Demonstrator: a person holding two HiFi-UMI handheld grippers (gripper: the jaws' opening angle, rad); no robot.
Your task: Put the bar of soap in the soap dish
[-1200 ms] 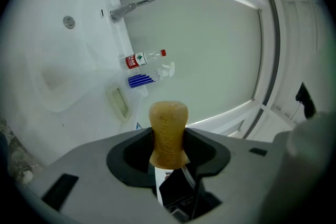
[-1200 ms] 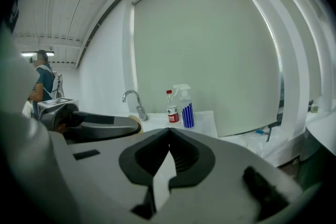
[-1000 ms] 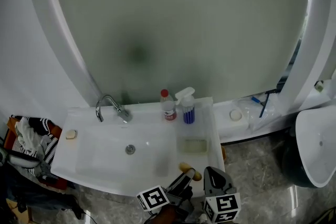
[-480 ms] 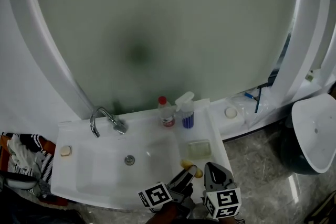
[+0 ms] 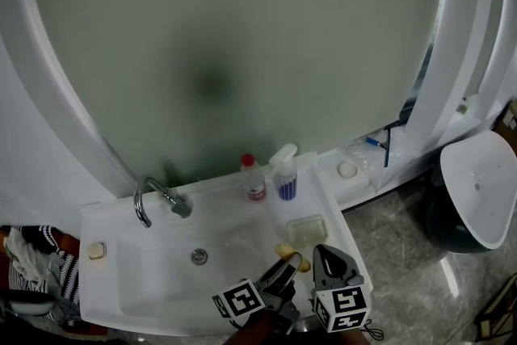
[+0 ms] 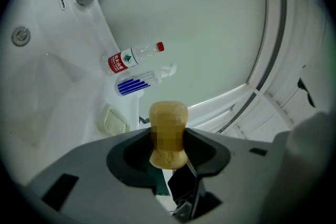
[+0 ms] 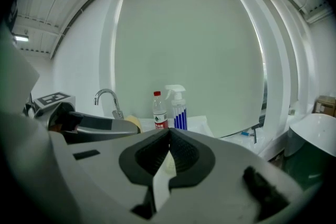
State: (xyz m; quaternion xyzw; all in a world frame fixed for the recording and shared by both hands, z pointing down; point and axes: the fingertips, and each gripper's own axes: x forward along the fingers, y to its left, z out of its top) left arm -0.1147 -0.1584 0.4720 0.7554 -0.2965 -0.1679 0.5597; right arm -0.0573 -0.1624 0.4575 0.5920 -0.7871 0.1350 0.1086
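Observation:
A tan bar of soap (image 6: pixel 168 132) stands upright between the jaws of my left gripper (image 6: pixel 168 150), which is shut on it. In the head view the soap (image 5: pixel 284 251) hangs over the white sink's right side, just short of the soap dish (image 5: pixel 307 231), with my left gripper (image 5: pixel 292 261) below it. The ridged, pale dish (image 6: pixel 112 121) lies on the sink's right ledge with nothing in it. My right gripper (image 5: pixel 322 254) hovers right beside the left one, its jaws (image 7: pixel 169 137) shut with nothing in them. The right gripper view also catches the soap (image 7: pixel 134 122).
A sink (image 5: pixel 105 299) with a chrome faucet (image 5: pixel 153 202) and a drain (image 5: pixel 199 256) fills the lower left. Behind the dish stand a red-capped bottle (image 5: pixel 254 178) and a blue spray bottle (image 5: pixel 284 172). A small pale item (image 5: pixel 97 250) sits on the left ledge. A frosted pane rises behind.
The head view has swung, so the sink sits lower and more to the left. The soap dish now lies closer to the held soap. Both grippers stay shut.

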